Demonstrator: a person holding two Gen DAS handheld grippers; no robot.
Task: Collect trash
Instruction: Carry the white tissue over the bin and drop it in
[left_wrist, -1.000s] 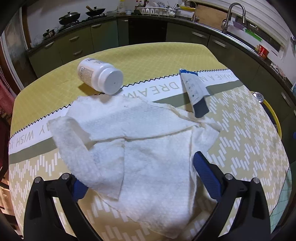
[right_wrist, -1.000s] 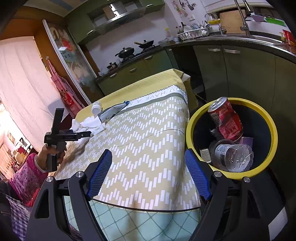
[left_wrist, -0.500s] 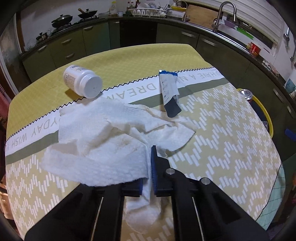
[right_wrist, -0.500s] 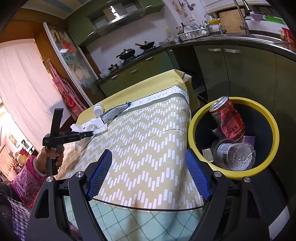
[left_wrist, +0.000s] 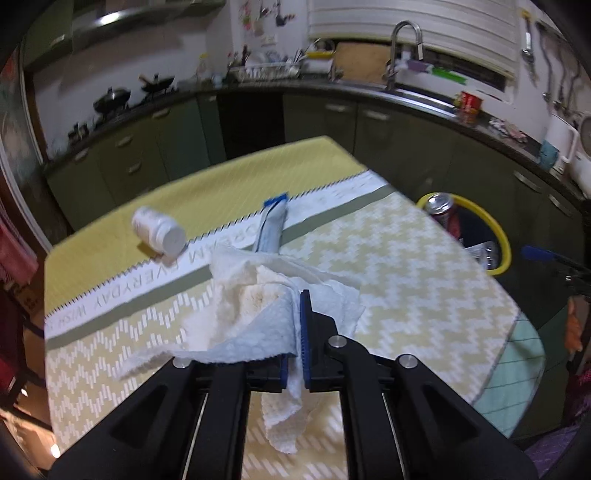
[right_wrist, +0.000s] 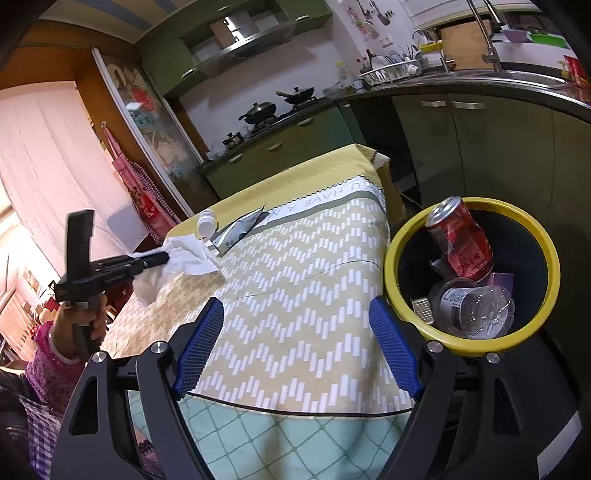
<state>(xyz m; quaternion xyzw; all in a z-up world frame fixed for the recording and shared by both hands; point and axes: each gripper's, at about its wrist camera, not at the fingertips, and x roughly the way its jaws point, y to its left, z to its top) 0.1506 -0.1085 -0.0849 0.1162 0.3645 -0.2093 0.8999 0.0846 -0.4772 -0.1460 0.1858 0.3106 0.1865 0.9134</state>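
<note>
We have the left gripper (left_wrist: 295, 332) clamped on the crumpled paper towel (left_wrist: 258, 306), its blue pads pinching a fold near the middle so that the sheet bunches and hangs clear; from the right wrist view most of the paper towel (right_wrist: 181, 254) seems lifted off the cloth, though we cannot tell whether its lowest corner brushes the surface. Gripping it in the centre makes sense to us: a limp sheet gathers into one bundle that way and should drop into the bin without trailing. Our right gripper (right_wrist: 295, 350) is spread wide with nothing between its pads, held low at the near table edge just beside the yellow-rimmed bin (right_wrist: 391, 266), perhaps waiting for the next piece. The bin already holds a red can (right_wrist: 461, 236), a clear plastic bottle (right_wrist: 476, 306) and smaller scraps. Left on the table are a white pill bottle (left_wrist: 159, 230) lying on its side and a flattened tube (left_wrist: 273, 229) just beyond the towel, so we judge the job partly done. The surface is a table under a yellow and white chevron tablecloth (left_wrist: 406, 295) with a lettered band. Around us is a kitchen with green cabinets, a stove with pans, and a sink with a tall tap (left_wrist: 402, 48)
</note>
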